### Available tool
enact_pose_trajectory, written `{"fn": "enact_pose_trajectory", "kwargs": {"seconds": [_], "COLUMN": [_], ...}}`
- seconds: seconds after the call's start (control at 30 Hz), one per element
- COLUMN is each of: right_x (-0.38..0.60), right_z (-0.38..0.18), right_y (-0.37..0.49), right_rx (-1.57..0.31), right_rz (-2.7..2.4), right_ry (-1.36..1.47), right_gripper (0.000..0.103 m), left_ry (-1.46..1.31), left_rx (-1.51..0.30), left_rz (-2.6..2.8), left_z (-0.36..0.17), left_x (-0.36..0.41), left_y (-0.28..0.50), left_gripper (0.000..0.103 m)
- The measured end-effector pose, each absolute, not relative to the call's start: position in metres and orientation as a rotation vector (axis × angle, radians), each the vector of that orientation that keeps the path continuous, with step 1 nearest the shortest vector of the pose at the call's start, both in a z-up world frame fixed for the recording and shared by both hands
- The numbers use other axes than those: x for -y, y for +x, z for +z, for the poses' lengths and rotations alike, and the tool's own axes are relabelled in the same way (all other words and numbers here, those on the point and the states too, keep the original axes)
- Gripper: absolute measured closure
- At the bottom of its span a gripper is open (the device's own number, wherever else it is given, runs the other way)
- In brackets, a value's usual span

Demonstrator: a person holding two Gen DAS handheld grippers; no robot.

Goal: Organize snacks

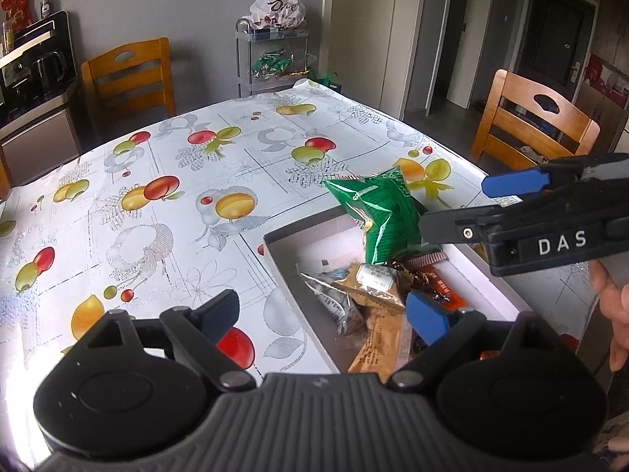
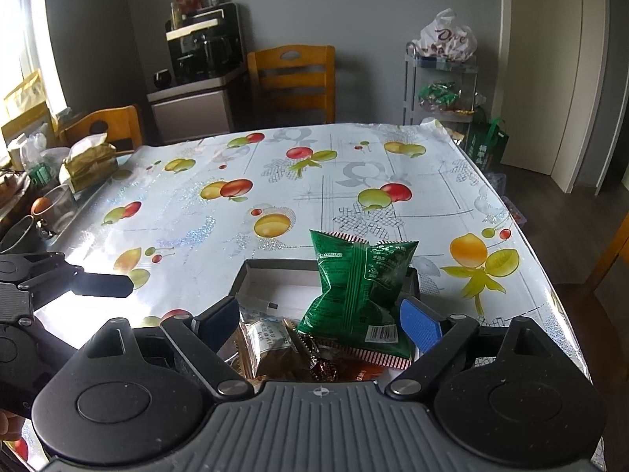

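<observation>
A green snack bag [image 1: 383, 216] stands tilted at the far end of a shallow white box [image 1: 275, 244] on the fruit-print tablecloth. Below it in the box lie several brown, clear and orange snack packets [image 1: 369, 295]. My right gripper [image 1: 456, 204] comes in from the right, open, its lower finger right by the bag. In the right wrist view the green bag [image 2: 354, 287] rises between the right gripper's [image 2: 318, 322] spread fingers; the blue pad sits beside the bag's edge and the other pad is well apart from it. My left gripper [image 1: 322, 314] is open over the box's near left wall, holding nothing.
Wooden chairs [image 1: 129, 78] [image 1: 538, 126] stand around the table. A wire cart [image 1: 271, 59] with bags is behind the far edge. A tissue pack [image 2: 88, 163] and a glass [image 2: 59, 206] sit at the table's left side. A hand [image 1: 613, 306] holds the right gripper.
</observation>
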State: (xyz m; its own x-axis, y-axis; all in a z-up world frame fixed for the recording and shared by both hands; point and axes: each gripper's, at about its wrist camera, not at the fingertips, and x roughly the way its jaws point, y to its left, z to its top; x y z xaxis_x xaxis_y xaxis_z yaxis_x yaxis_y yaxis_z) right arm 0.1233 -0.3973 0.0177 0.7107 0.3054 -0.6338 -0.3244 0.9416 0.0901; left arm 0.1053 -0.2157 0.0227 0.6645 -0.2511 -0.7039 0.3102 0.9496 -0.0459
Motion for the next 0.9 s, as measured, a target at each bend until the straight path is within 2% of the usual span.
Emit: {"fn": "enact_pose_trajectory", "kwargs": {"seconds": [0.9], "right_x": [0.4021], "right_z": [0.0215], "right_y": [0.1144], "right_rx": [-0.694], "right_rz": [0.335], "right_ry": [-0.036], "right_gripper": [0.011], "left_ry": [0.072], "left_rx": [-0.781], "left_rz": [-0.32], "left_z": [0.0237], "left_x": [0.2165], "left_y": [0.0998], "left_gripper": [0.008]}}
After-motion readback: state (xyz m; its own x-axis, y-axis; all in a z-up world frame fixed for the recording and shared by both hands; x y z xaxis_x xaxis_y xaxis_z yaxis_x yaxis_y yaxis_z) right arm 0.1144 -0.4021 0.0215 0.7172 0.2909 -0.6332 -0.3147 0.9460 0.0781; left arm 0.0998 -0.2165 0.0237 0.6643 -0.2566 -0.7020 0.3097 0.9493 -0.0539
